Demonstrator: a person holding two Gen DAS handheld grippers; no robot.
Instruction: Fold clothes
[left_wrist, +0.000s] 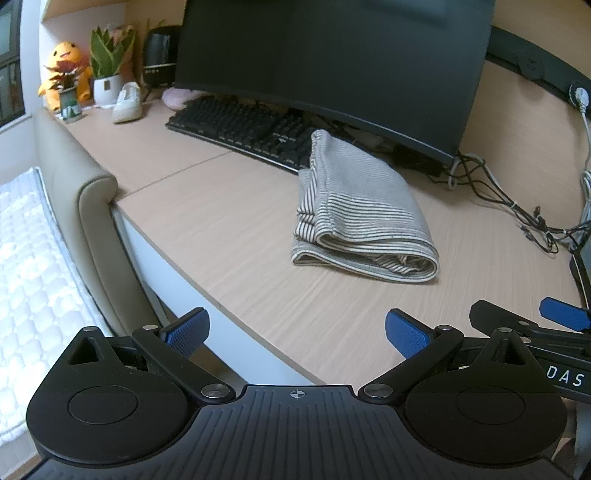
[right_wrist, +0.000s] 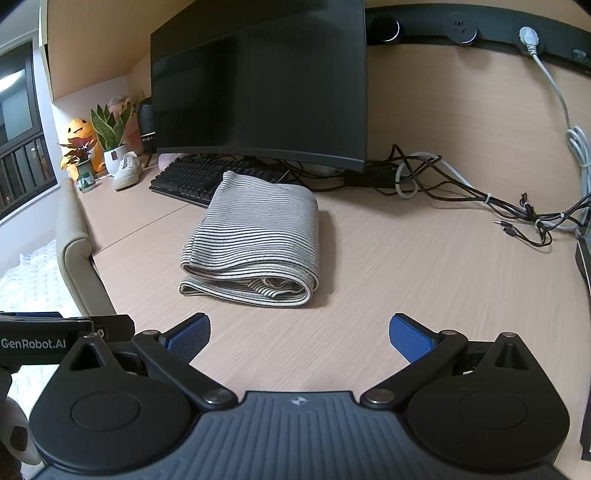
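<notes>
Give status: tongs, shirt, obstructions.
Left tongs open, empty. Right tongs open, empty. Shirt folded on desk, far end against keyboard. Nothing between tongs and shirt.

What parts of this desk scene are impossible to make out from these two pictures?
- Folded grey striped garment: its kind stays unknown in both views; the folds hide its inner layers.
- Black keyboard: the right end is covered by the garment, the back row by the dark curved monitor.
- Pink object, left wrist view: mostly behind the monitor.
</notes>
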